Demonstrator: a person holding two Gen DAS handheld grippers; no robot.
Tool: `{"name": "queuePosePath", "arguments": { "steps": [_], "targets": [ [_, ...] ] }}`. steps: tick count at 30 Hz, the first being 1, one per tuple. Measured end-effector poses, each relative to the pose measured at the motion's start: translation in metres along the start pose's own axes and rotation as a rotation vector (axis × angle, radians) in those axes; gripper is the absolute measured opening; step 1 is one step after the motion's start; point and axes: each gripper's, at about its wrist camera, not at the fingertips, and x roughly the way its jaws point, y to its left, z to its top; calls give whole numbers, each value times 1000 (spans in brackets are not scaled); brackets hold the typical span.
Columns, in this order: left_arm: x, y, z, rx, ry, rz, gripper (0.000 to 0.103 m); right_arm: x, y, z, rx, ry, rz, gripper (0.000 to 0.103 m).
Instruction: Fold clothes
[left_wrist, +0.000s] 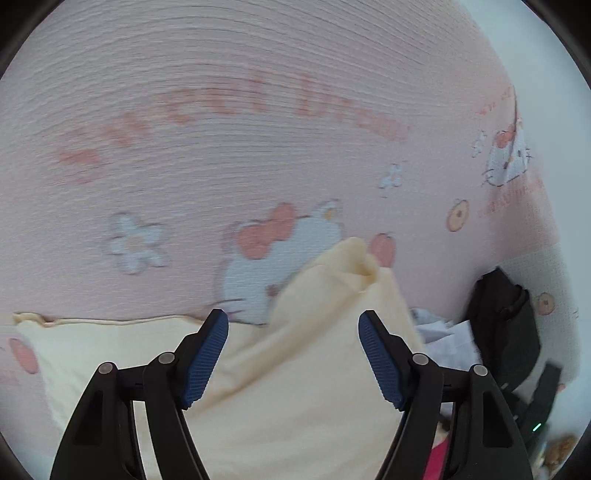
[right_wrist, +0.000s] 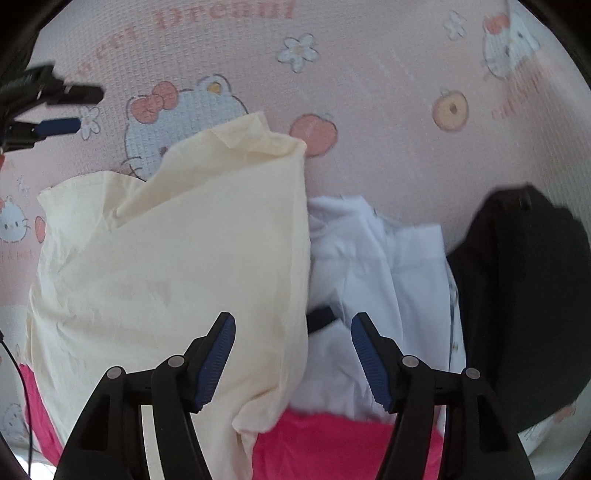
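Observation:
A cream-yellow garment (right_wrist: 177, 258) lies folded over on the pink cartoon-print sheet (right_wrist: 369, 92), one corner puffed up. My right gripper (right_wrist: 293, 363) hangs above its lower right edge, open, nothing between its blue pads. In the left wrist view the same cream garment (left_wrist: 295, 369) spreads below my left gripper (left_wrist: 293, 356), which is open and holds nothing. That left gripper (right_wrist: 55, 110) also shows at the far left of the right wrist view, above the sheet.
A white garment (right_wrist: 369, 266) lies crumpled to the right of the cream one, with a black garment (right_wrist: 524, 295) beyond it. A bright pink garment (right_wrist: 332, 439) sits under the cream one's near edge. A thin cable (right_wrist: 22, 387) runs at the left.

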Motion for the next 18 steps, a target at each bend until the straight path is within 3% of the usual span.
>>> {"name": "queuePosePath", "arguments": {
  "steps": [6,11,18],
  "targets": [
    [-6,75,-23,2,-7,154,71,8,22,44,-208,-70,-90,65],
    [-2,140,-39,-97,6,204,71,29,27,83,-244,-76,-46,65],
    [4,199,-54,-184,31,273,71,63,41,110,-335,-81,-47,65]
  ]
}}
